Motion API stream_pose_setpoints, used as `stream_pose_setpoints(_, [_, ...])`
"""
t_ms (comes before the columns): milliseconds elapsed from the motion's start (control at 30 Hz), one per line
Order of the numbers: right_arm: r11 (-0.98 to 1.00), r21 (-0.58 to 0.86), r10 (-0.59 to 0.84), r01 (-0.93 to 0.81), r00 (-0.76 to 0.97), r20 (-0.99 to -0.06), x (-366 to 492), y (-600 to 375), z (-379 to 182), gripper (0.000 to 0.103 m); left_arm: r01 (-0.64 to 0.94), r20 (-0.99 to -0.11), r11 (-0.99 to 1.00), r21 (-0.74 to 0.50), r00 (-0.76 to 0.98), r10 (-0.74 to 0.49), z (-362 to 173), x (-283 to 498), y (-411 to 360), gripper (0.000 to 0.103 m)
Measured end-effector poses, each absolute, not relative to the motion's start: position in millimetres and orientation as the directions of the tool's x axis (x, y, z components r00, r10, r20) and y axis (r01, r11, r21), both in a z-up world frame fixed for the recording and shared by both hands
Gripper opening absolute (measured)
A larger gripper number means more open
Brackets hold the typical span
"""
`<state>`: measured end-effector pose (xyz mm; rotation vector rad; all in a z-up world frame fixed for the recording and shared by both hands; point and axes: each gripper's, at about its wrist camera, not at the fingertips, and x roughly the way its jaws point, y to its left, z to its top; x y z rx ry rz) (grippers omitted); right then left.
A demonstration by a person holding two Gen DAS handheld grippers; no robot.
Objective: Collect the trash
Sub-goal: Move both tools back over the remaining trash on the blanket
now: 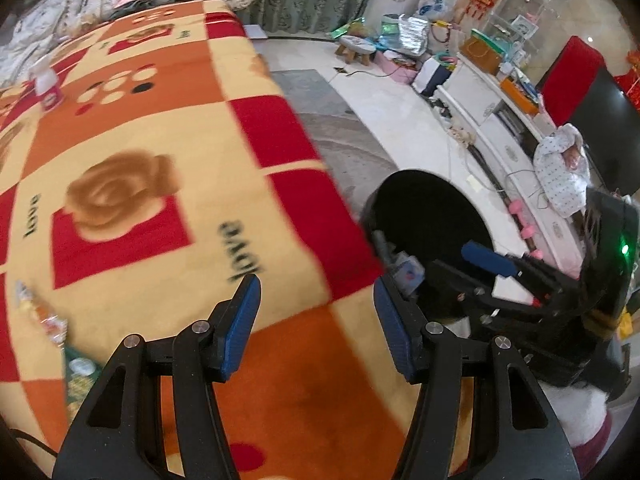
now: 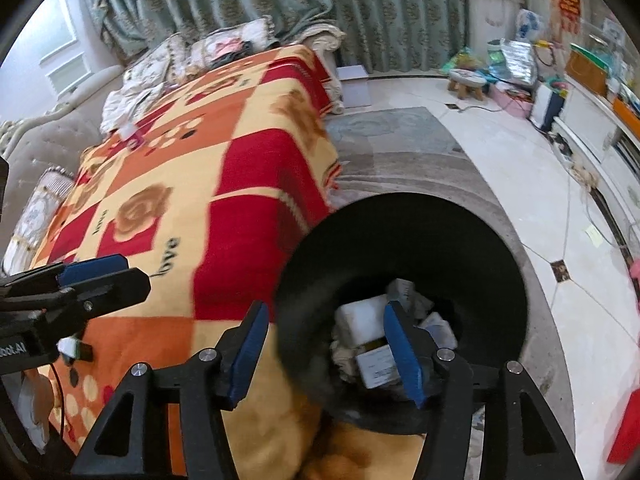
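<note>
A fleecy blanket (image 1: 168,168), checked in red, orange and cream with rose prints, covers the sofa. Beside its edge stands 1 round black bin (image 2: 496,256) with smooth walls; several crumpled white papers and small boxes (image 2: 368,324) lie inside. 2 wrappers (image 1: 44,316) lie on the blanket. The left gripper (image 1: 316,312) and the right gripper (image 2: 324,344) both stand half open, holding nothing.

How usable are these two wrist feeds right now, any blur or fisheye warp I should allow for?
Left wrist view: blanket print smeared by motion, left tool sharp, floor lines bent by the fisheye. Right wrist view: bin near rim blurred, its inside dark, the trash in it still readable; right tool sharp.
</note>
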<state>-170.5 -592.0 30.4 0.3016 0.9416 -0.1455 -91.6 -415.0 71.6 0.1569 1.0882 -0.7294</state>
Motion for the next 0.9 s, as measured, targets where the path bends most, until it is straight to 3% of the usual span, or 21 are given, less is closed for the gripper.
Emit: stream_pose_setpoints(900, [0.976, 0.192, 0.219, -0.107, 0.507, -0.834, -124.1, -418.1, 28.9, 0.064, 0.301, -0.896, 0.933, -0.199, 0.33, -0.298, 44.9, -40.0, -191.0, 0.057])
